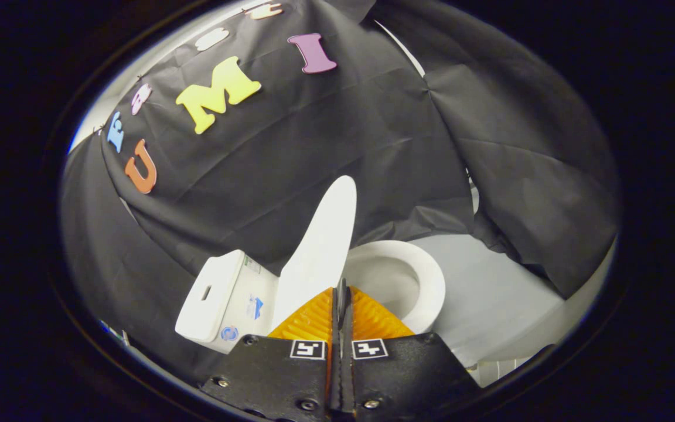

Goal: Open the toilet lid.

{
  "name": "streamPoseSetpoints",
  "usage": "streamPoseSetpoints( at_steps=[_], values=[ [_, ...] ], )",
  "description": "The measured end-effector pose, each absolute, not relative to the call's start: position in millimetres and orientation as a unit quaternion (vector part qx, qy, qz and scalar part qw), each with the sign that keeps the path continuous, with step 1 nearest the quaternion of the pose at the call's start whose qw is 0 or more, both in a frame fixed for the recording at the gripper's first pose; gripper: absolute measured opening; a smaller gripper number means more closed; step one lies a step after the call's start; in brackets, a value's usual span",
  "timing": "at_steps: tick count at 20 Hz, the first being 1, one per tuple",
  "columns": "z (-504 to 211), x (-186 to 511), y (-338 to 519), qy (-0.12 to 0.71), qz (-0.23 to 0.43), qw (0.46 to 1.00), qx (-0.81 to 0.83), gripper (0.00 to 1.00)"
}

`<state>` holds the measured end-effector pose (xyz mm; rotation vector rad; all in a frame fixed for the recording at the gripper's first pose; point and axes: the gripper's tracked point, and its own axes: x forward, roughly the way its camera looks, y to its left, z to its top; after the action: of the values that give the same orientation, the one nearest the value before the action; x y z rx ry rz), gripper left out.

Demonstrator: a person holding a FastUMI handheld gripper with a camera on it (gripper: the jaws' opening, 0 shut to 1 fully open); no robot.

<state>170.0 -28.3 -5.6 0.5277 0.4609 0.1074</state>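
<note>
Gripper view: the toilet lid (321, 246) is seen raised, standing nearly upright just beyond the tool (342, 296), at about eleven o'clock from its tips. The seat (425, 275) and open bowl (387, 281) are exposed at one o'clock, and the tank (211, 293) lies at nine o'clock. The task is judged almost complete. To finish well, the lid should be eased back until it is supported behind, then released gently so that it is not dropped forward. The tool's fingers are seen pressed together with no gap, and nothing is held between them; whether the lid's edge is touched cannot be told.
</note>
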Motion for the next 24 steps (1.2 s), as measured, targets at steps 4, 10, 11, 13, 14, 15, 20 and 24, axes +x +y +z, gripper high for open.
streamPoseSetpoints(
  at_steps=[4, 10, 11, 13, 14, 15, 20, 24],
  values=[
    [5, 166, -18, 0.221, 0.056, 0.941, 0.249, 0.04],
    [23, 164, 1, 0.210, 0.056, 0.951, 0.221, 0.04],
    [25, 163, 3, 0.208, 0.056, 0.952, 0.219, 0.04],
    [31, 161, 8, 0.204, 0.057, 0.953, 0.215, 0.04],
    [32, 161, 11, 0.202, 0.058, 0.954, 0.213, 0.04],
    [34, 161, 13, 0.201, 0.059, 0.955, 0.211, 0.04],
    [49, 160, 29, 0.191, 0.060, 0.960, 0.194, 0.04],
    [58, 161, 42, 0.181, 0.059, 0.964, 0.184, 0.04]
  ],
)
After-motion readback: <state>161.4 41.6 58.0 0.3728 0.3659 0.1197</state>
